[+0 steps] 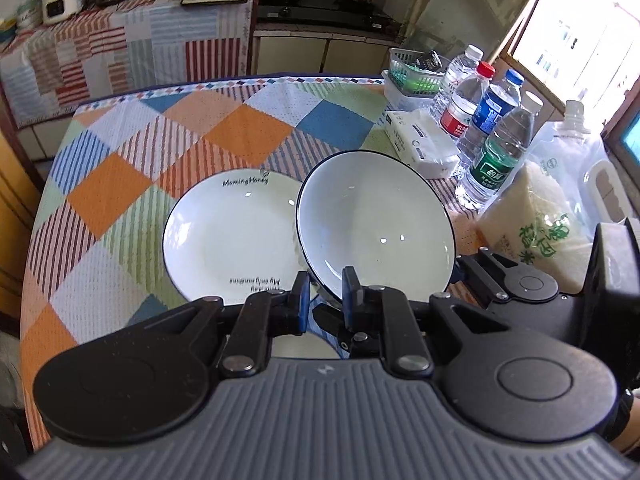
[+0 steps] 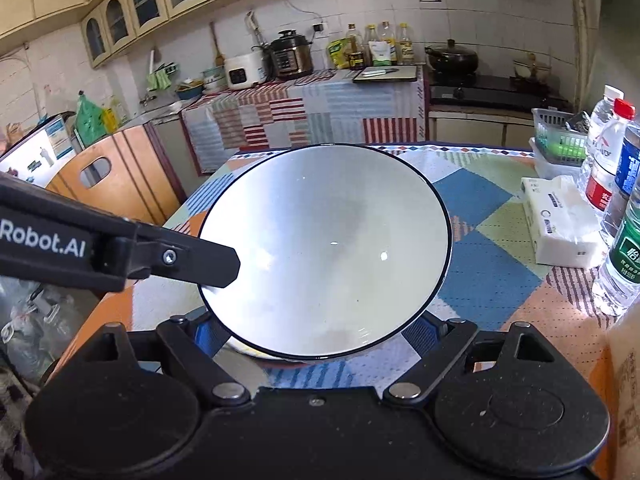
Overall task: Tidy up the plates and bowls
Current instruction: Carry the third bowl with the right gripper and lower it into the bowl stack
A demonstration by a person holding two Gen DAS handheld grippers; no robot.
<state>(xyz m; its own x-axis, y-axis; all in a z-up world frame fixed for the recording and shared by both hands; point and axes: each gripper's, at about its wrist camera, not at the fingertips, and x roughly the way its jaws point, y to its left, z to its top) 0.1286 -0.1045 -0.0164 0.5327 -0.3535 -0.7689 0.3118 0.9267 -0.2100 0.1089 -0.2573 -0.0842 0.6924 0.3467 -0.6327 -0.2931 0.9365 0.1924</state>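
A white bowl with a dark rim [image 1: 376,224] is held tilted above the table, to the right of a white plate [image 1: 232,236] with black lettering. My left gripper [image 1: 326,300] is shut on the bowl's near rim. In the right wrist view the same bowl [image 2: 326,252] fills the middle, with a left gripper finger [image 2: 200,258] on its left rim. My right gripper [image 2: 320,336] is open, its fingers spread wide beneath the bowl; their tips are hidden. The right gripper's body shows in the left wrist view [image 1: 520,280].
The table has a patchwork cloth [image 1: 168,152]. Several water bottles [image 1: 492,128], a tissue pack [image 1: 420,144], a green basket [image 1: 416,72] and a bag of rice [image 1: 536,224] stand at the right. A wooden chair [image 2: 108,184] is to the left.
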